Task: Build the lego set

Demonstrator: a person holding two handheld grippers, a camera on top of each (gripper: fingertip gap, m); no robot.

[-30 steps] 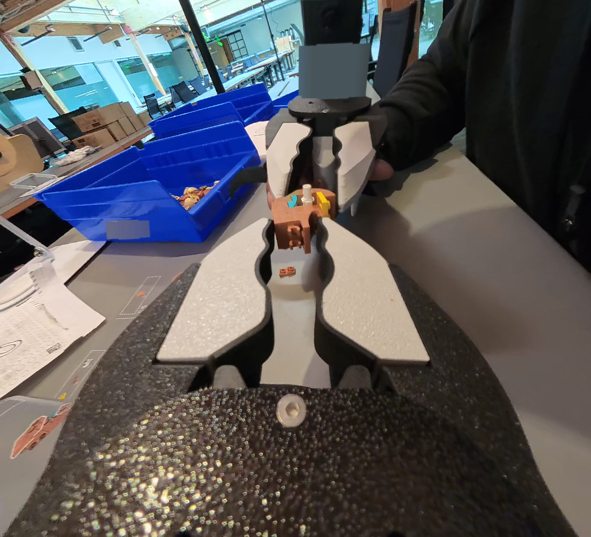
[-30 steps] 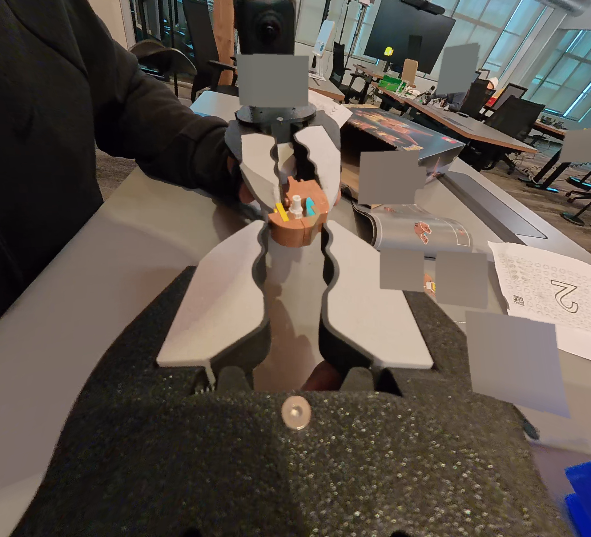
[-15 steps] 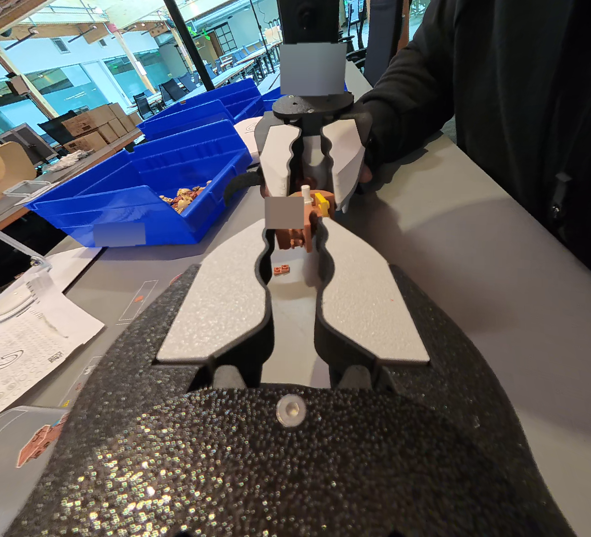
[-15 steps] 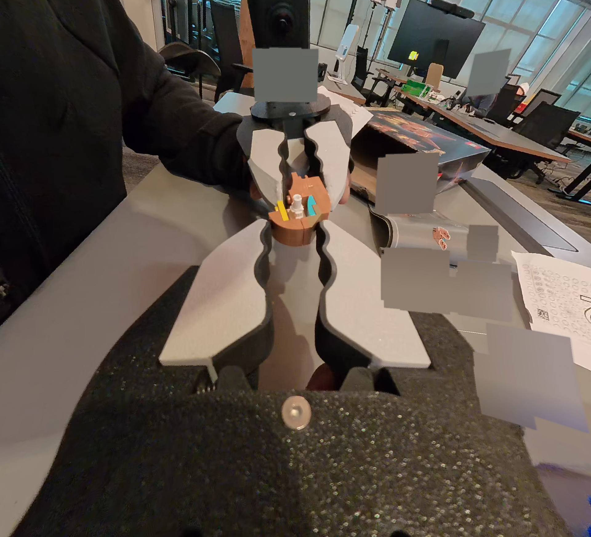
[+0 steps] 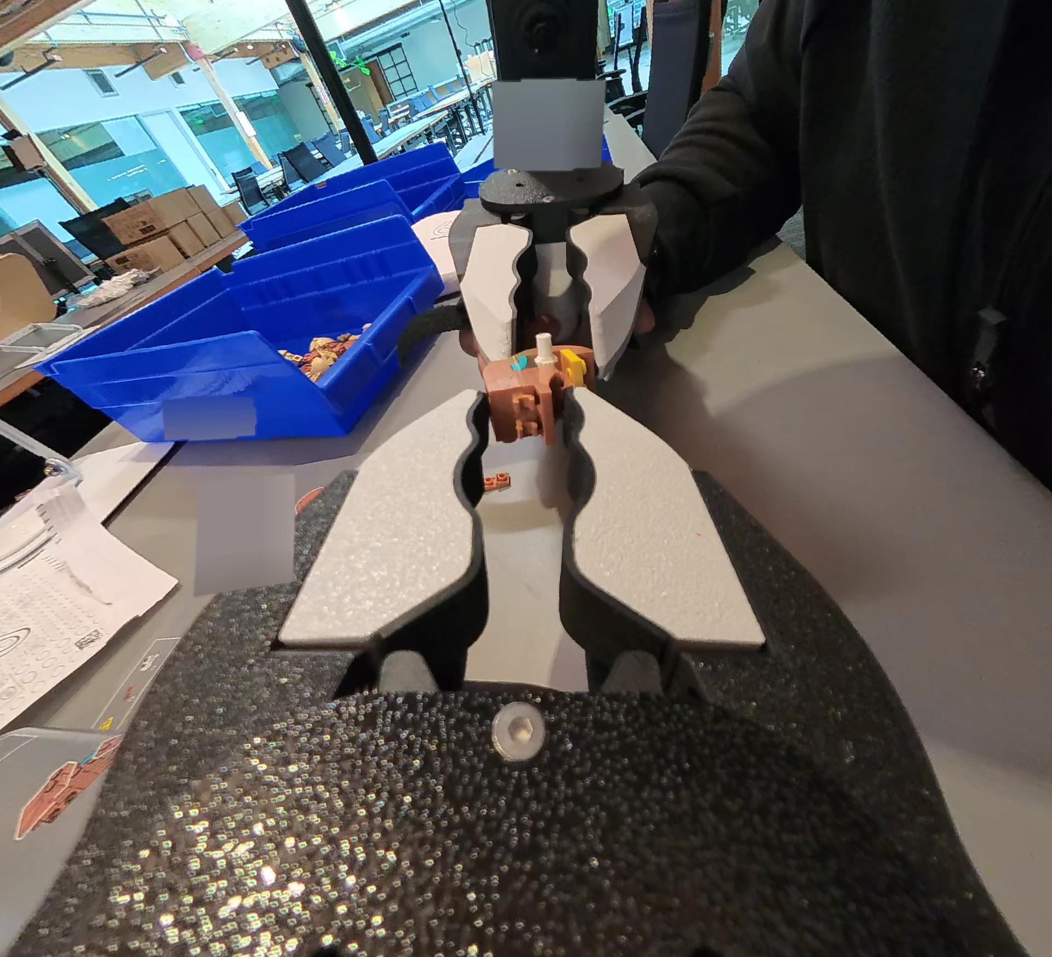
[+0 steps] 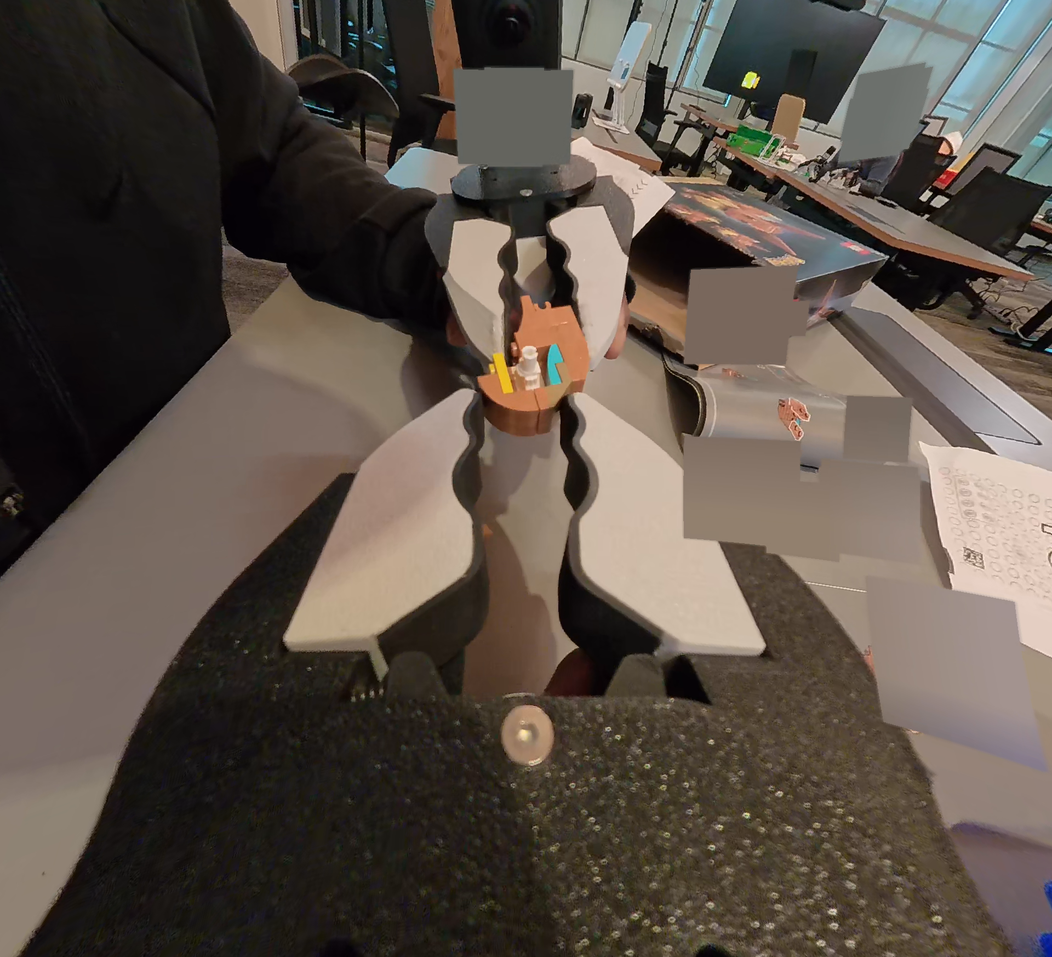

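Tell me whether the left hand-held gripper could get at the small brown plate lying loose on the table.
Probably not as things stand: the left hand-held gripper is clamped on the brown brick model, so its fingers are occupied, though the small brown plate lies unobstructed just below them.

Blue bins [image 5: 239, 354], printed sheets [image 5: 51, 622], dark box [image 6: 757, 240], monitor [image 6: 791, 52]

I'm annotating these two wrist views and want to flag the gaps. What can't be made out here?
- Underside of the brown brick model: hidden in both views by the model itself and the fingertips.
- Contents of the blue bin, left wrist view: small tan and brown pieces, too small to identify.
- Booklet pages, right wrist view: covered by grey patches.
- Boxes beyond the bin, left wrist view: too distant to identify.
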